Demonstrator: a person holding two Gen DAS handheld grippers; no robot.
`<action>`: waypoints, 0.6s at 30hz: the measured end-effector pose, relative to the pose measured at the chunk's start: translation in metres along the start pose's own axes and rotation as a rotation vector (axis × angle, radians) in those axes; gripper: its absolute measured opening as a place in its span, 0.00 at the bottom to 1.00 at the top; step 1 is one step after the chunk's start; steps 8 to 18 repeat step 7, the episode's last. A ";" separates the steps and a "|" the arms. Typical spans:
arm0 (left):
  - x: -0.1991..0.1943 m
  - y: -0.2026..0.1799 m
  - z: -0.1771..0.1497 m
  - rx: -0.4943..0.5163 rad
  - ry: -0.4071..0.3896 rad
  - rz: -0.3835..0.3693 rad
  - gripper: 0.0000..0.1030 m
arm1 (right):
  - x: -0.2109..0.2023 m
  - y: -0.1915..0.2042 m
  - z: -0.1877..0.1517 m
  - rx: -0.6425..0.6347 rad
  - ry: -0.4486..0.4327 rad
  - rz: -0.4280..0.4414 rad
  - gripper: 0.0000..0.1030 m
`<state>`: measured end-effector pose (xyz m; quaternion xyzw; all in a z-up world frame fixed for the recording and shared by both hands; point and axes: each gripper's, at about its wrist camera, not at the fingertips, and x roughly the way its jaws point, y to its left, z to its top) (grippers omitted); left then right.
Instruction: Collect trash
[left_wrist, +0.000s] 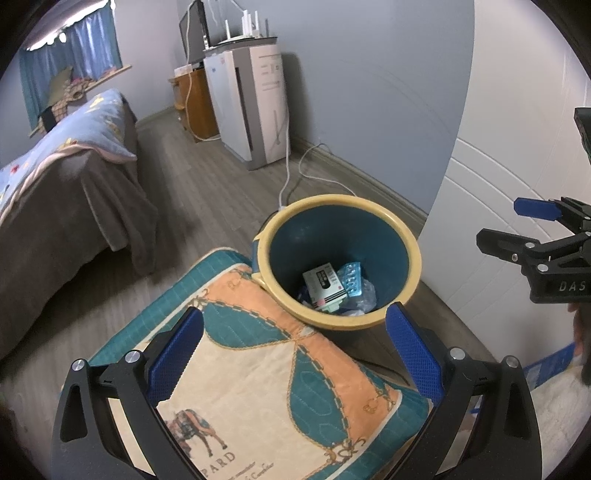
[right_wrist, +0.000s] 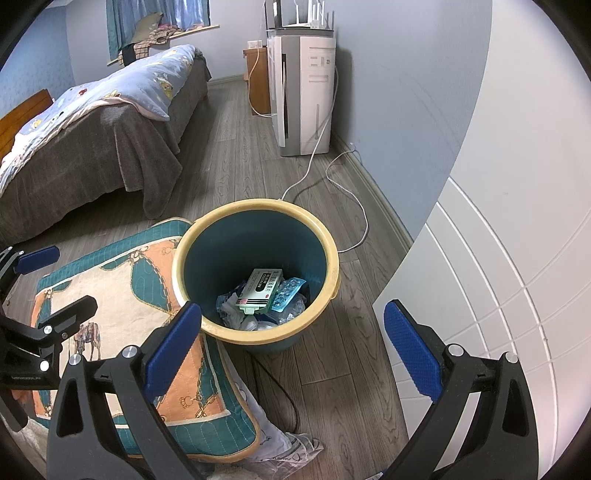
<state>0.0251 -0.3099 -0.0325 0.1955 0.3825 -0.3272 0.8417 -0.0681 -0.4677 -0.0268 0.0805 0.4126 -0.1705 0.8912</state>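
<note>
Trash bin: a round teal plastic bin with a cream-yellow rim (right_wrist: 255, 334) stands on the grey wood-plank floor (right_wrist: 332, 354), its left side touching the edge of a quilted teal, peach and cream cushion (right_wrist: 110, 295).
Trash inside: at the bin's bottom lie one white-and-green cardboard medicine box (right_wrist: 258, 291), one light-blue blister pack (right_wrist: 286, 291) just beside it on the right, and crumpled clear plastic and paper (right_wrist: 236, 314) beneath; the crumpled pieces cannot be counted.
Handling: the box and blister pack look light and stiff, best pinched across their narrow edges; the film looks soft, slippery and likely to crush flat under a pinch.
Left tool: the black tool with blue ribbed pads (left_wrist: 295, 354) hangs above the cushion with its jaws spread, holding nothing.
Right tool: a matching tool (right_wrist: 291, 350) hangs over the bin's near rim, jaws spread wide and empty.
Loose item: one crumpled printed plastic bag (right_wrist: 291, 448) lies on the floor at the cushion's near corner, probably the next thing to gather.
Surroundings: one bed with a grey cover (right_wrist: 110, 144), one white air purifier (right_wrist: 303, 92) against the blue wall, one white cable (right_wrist: 354, 206) trailing behind the bin.
</note>
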 end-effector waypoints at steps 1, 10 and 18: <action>0.000 0.000 0.000 -0.003 0.000 -0.003 0.95 | 0.000 0.000 -0.001 0.002 0.000 -0.002 0.94; -0.013 0.006 0.000 -0.009 -0.019 0.012 0.95 | -0.001 0.002 0.000 0.017 -0.002 -0.043 0.94; -0.013 0.006 0.000 -0.009 -0.019 0.012 0.95 | -0.001 0.002 0.000 0.017 -0.002 -0.043 0.94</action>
